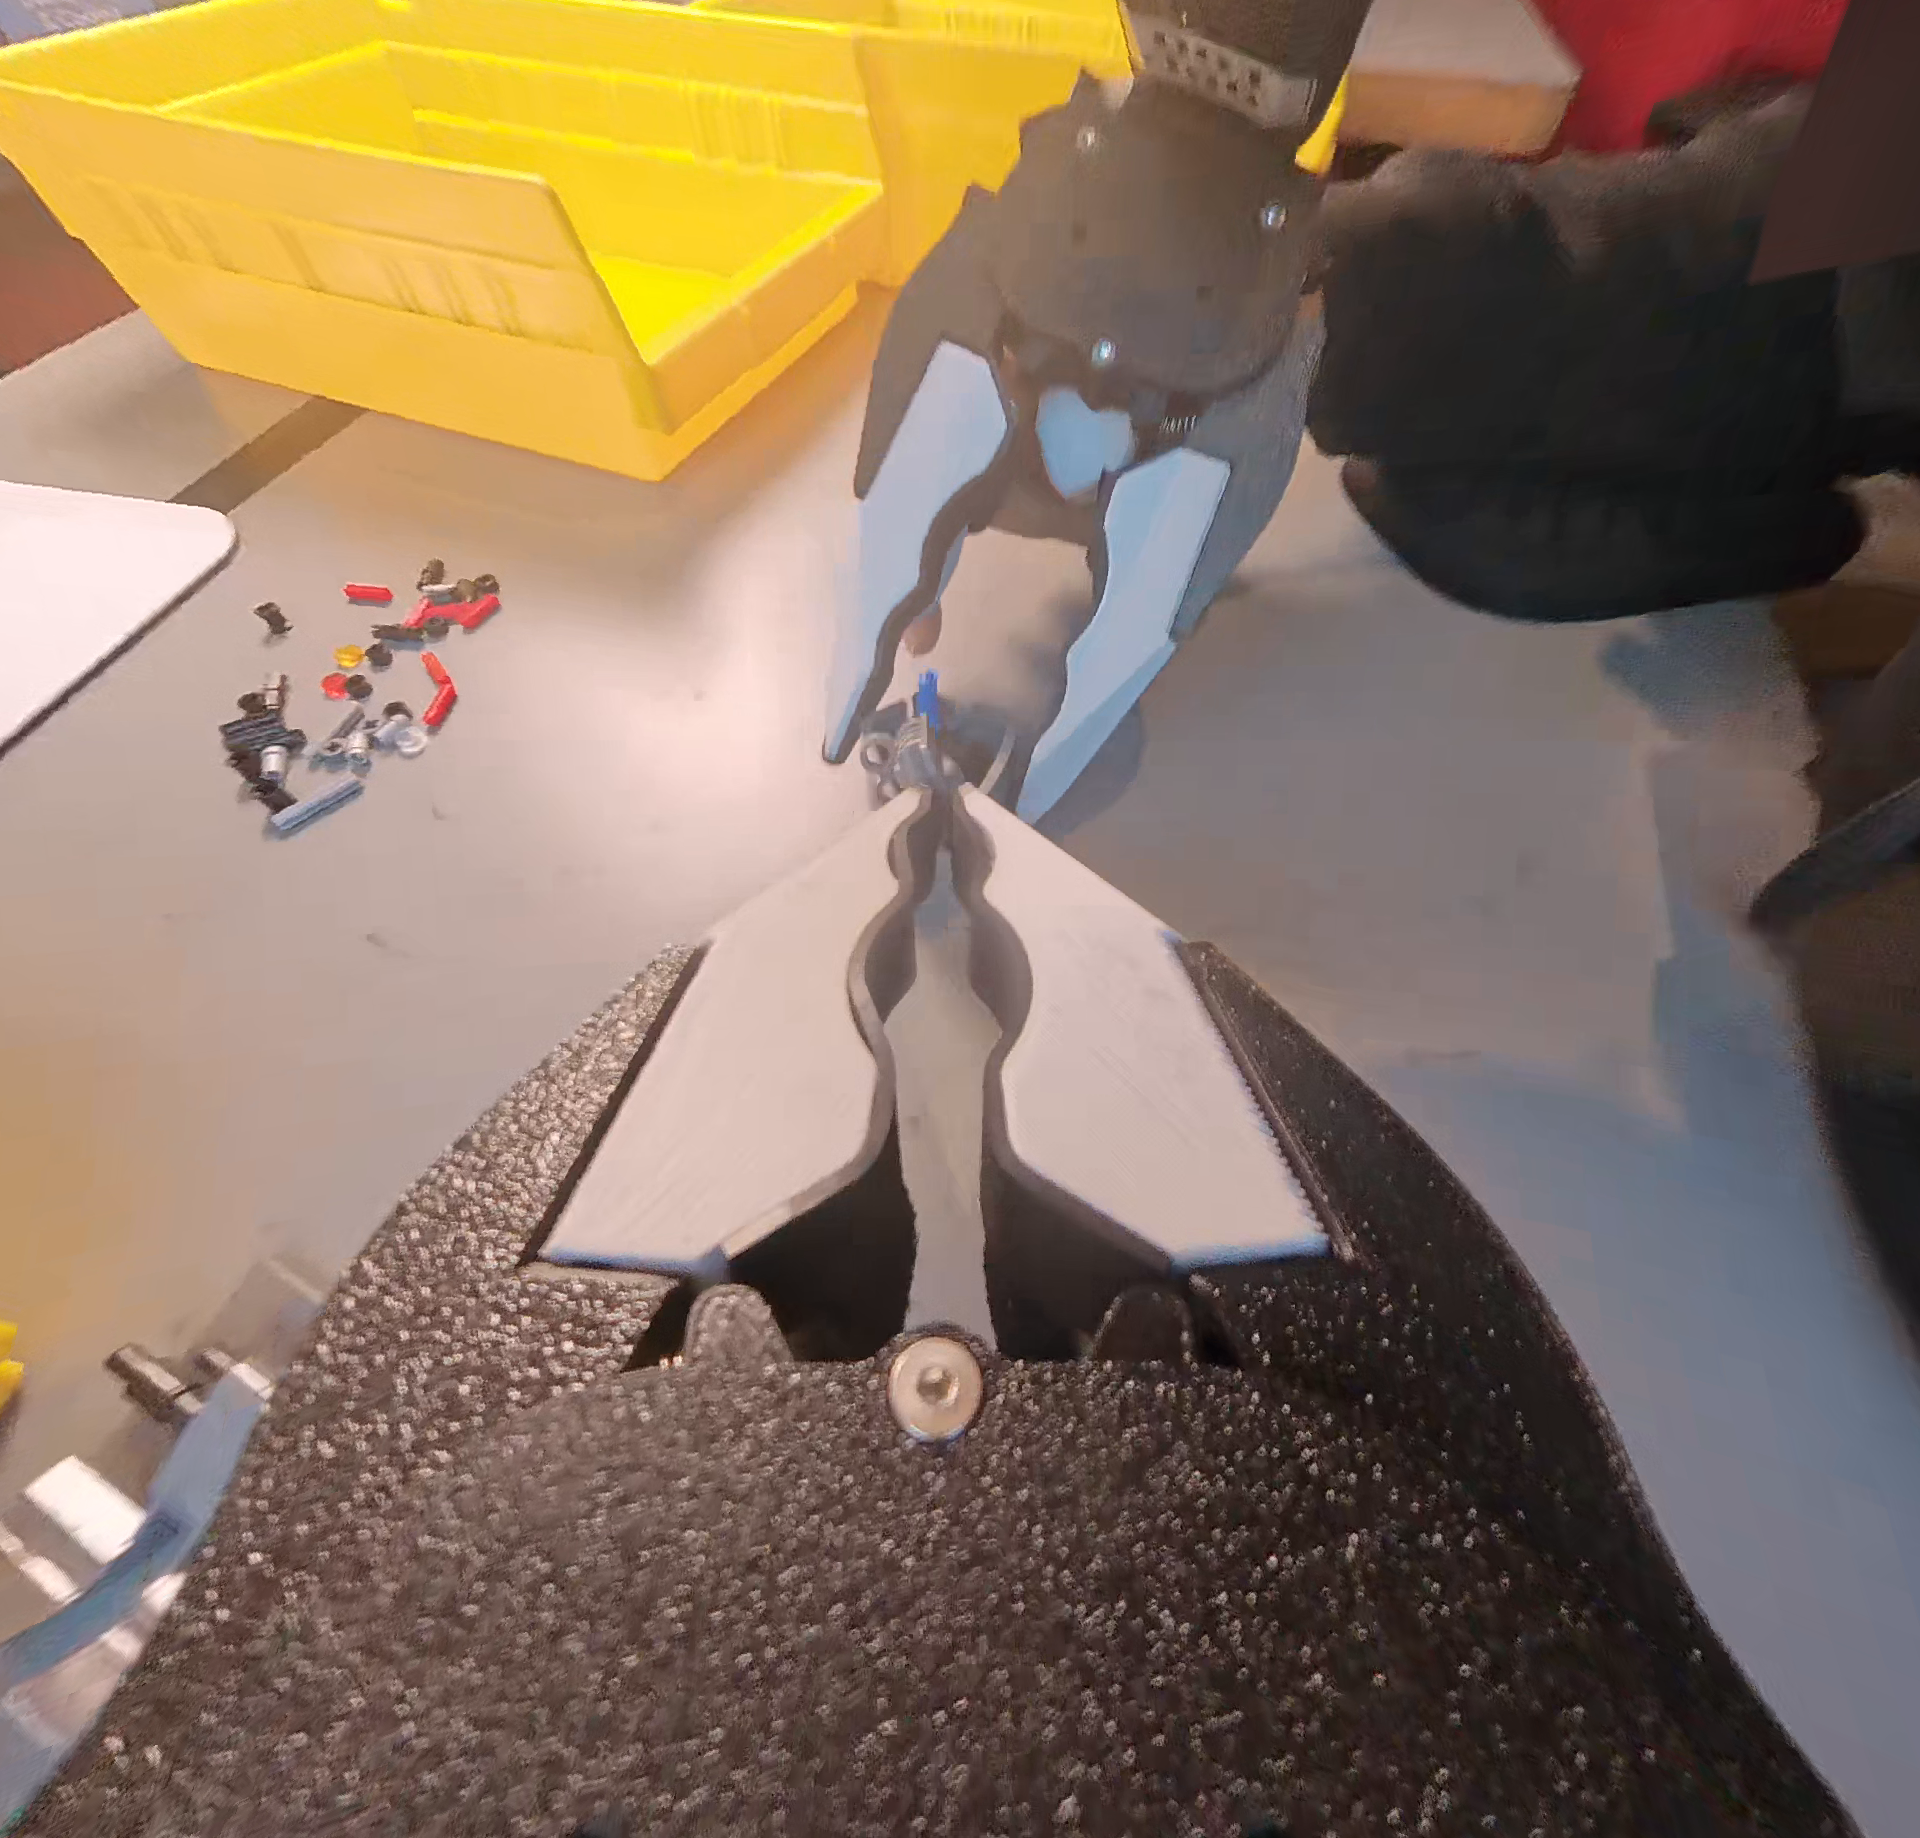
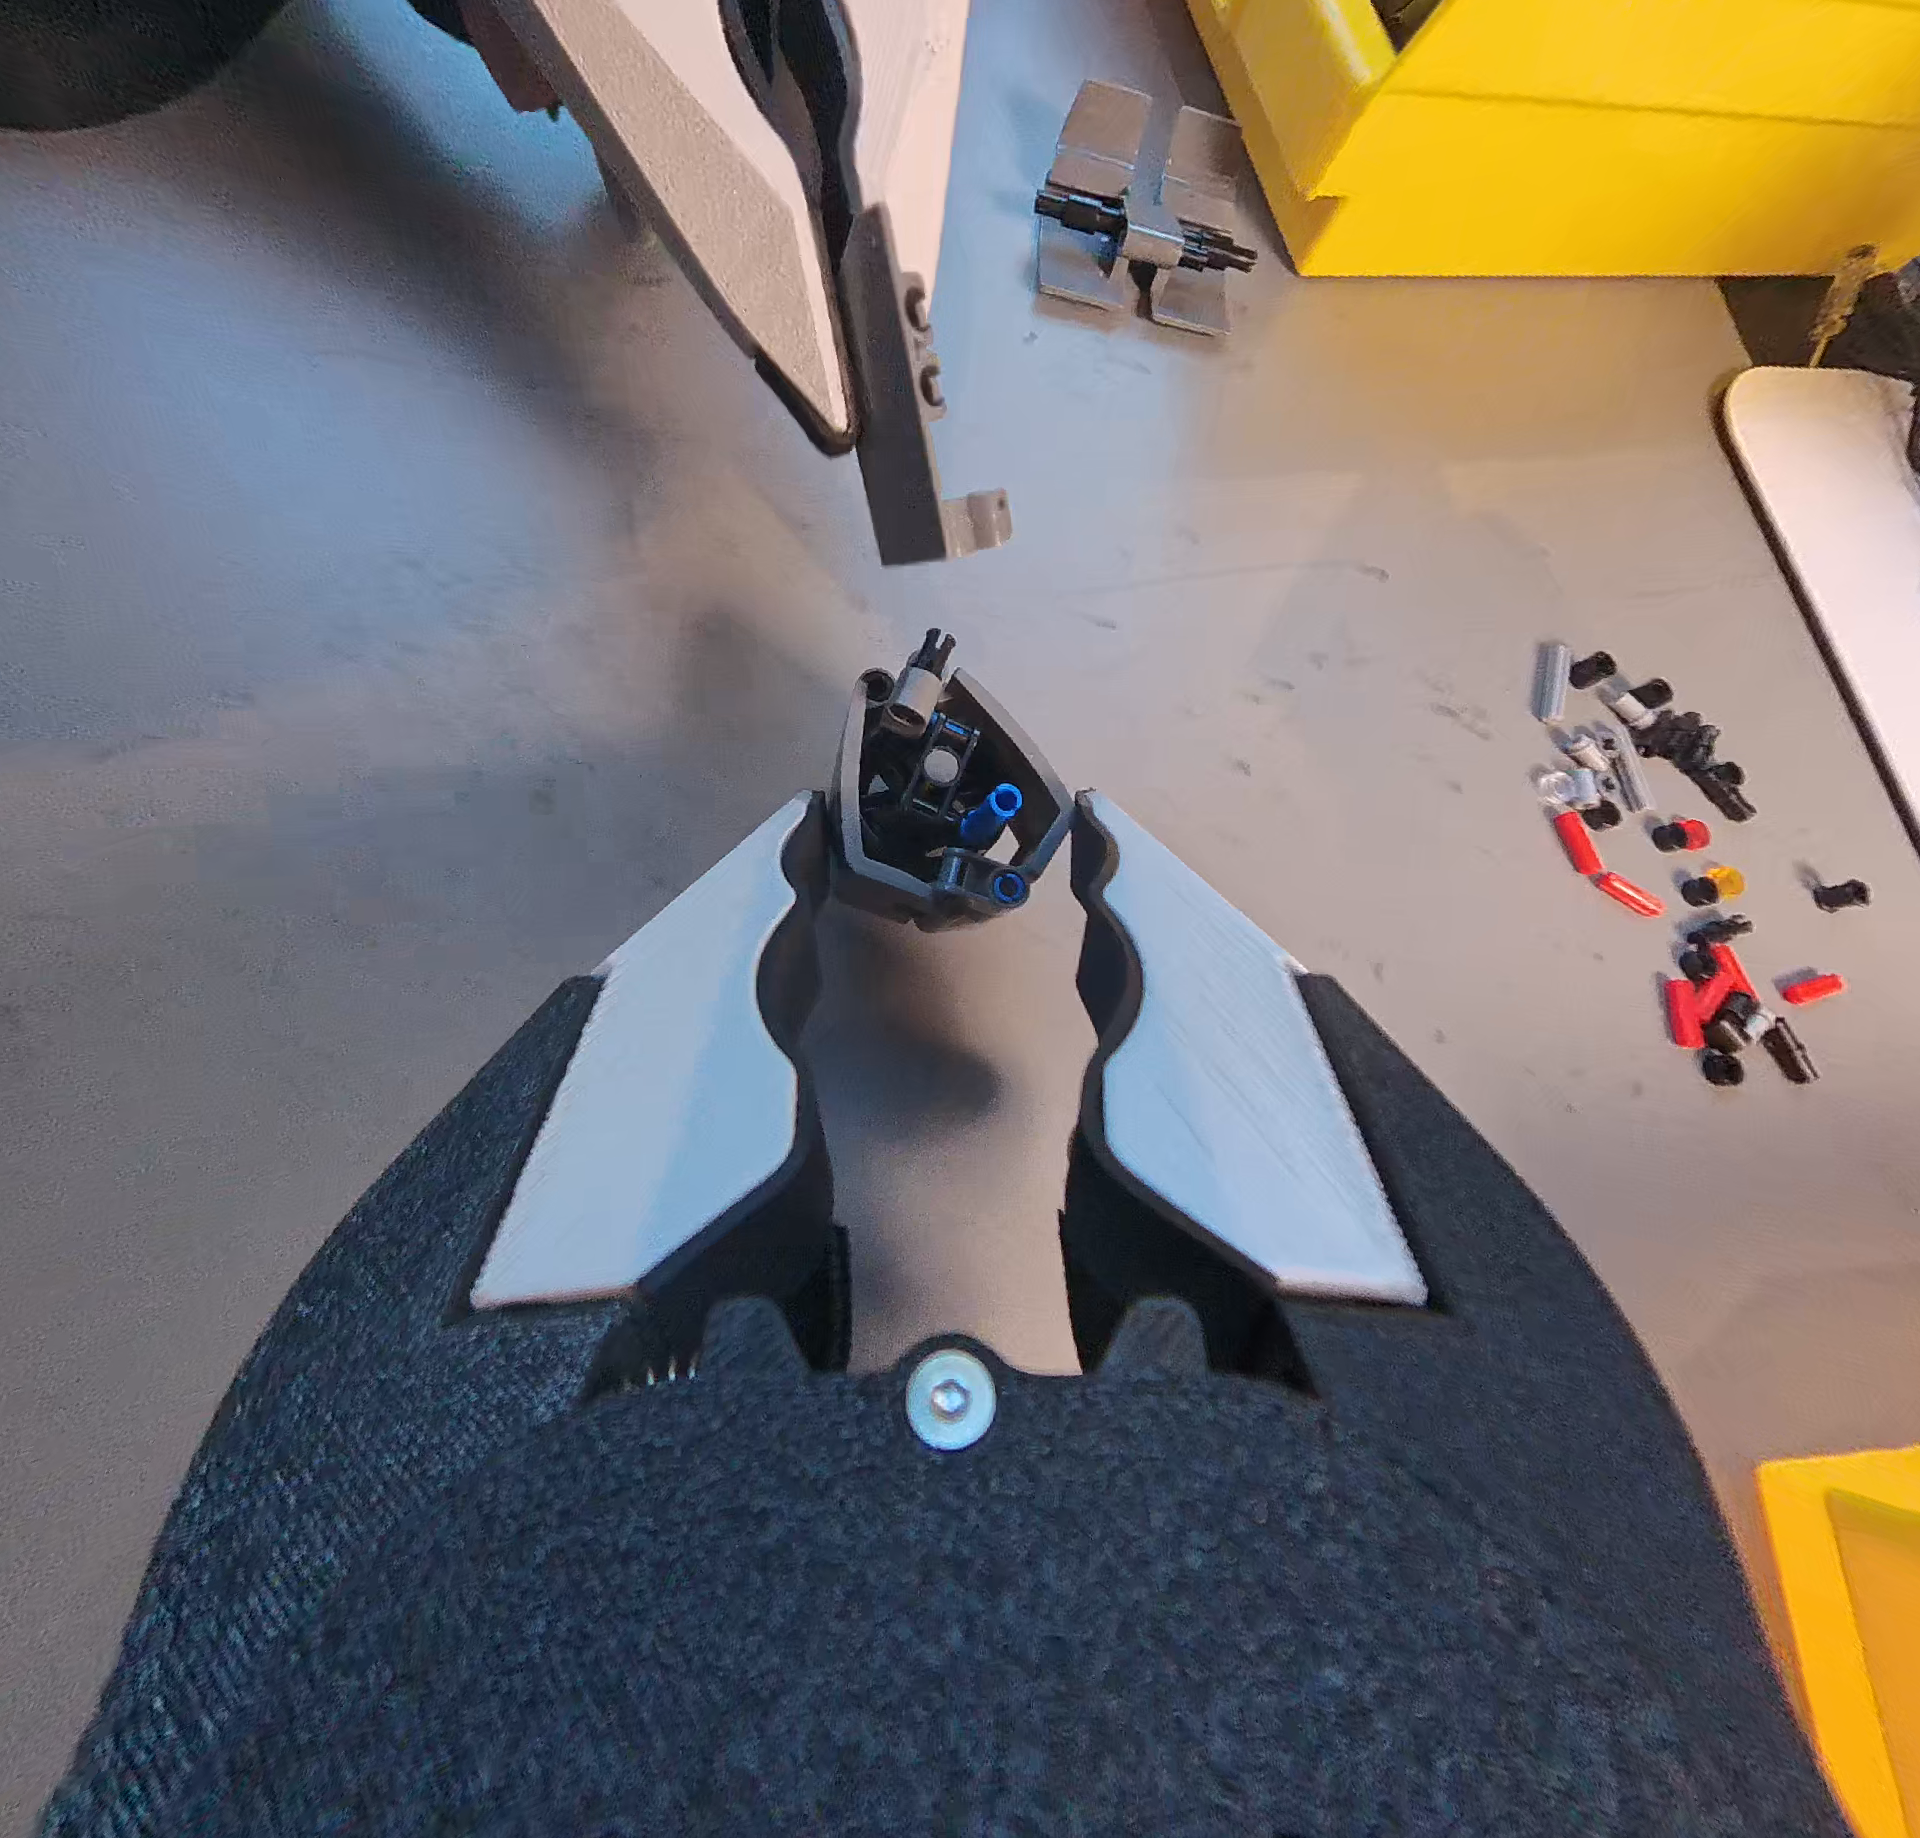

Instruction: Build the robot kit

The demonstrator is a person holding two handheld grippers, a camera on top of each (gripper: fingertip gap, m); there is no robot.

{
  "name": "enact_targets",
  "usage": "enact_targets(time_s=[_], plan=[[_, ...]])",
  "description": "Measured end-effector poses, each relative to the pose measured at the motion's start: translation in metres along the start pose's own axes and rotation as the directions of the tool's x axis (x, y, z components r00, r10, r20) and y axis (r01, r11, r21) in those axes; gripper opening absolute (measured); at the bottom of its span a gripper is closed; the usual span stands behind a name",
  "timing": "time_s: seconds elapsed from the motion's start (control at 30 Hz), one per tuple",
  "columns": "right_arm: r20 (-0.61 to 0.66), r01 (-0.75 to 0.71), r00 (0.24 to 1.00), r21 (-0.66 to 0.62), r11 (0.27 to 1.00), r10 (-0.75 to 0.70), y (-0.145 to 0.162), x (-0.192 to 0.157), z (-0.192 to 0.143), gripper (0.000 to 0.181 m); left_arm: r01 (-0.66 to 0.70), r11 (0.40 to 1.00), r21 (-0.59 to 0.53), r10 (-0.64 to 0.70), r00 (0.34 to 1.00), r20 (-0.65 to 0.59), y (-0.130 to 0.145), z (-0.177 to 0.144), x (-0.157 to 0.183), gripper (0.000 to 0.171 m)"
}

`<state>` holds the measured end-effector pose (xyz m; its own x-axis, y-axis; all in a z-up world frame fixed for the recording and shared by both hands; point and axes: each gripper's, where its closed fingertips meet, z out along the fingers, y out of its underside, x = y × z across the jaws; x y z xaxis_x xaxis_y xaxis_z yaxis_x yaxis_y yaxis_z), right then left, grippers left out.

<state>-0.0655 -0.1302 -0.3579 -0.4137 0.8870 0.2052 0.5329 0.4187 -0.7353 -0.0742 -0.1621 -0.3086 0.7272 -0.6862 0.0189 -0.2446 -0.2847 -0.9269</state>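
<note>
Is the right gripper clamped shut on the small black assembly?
No, the right gripper stands open, its fingers apart on either side of the small black assembly.

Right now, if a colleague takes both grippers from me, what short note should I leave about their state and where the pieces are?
Left gripper: shut on a dark grey beam. The beam's free end is near the assembly, and a gap shows between them.
Right gripper: open, with a fingertip on each side of the small black assembly with blue pins on the grey table. I cannot tell if they touch it.
Loose red, black and grey pieces: in a pile to the right, away from both grippers.
Grey double piece with black pins: on the table beside the yellow bin.
</note>
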Motion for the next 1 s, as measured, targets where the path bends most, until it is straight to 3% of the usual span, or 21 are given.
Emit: enact_targets(time_s=[0.23,0.37,0.53,0.87,1.0], plan=[[-0.045,0.052,0.998,-0.044,0.998,-0.054,-0.005,-0.013,0.006,0.045,-0.062,0.992,-0.108,0.058,0.998,-0.038,0.015,0.010,0.015,0.002],[-0.015,0.065,0.998,0.080,0.995,-0.064,-0.020,-0.021,-0.002,0.045,-0.079,0.979,-0.189,0.073,0.997,-0.038,0.028,0.010,0.014,0.001],[0.033,0.063,0.997,0.110,0.992,-0.067,-0.017,-0.027,-0.002,0.045,-0.089,0.971,-0.222,0.075,0.995,-0.071,0.038,0.015,0.020,0.001],[0.065,0.064,0.996,0.080,0.995,-0.069,-0.010,-0.030,-0.008,0.056,-0.126,0.955,-0.270,0.087,0.984,-0.153,0.051,0.009,0.027,0.001],[0.035,0.050,0.998,0.118,0.992,-0.055,-0.017,-0.020,-0.019,0.058,-0.135,0.971,-0.197,0.107,0.983,-0.148,0.038,0.002,0.023,0.001]])
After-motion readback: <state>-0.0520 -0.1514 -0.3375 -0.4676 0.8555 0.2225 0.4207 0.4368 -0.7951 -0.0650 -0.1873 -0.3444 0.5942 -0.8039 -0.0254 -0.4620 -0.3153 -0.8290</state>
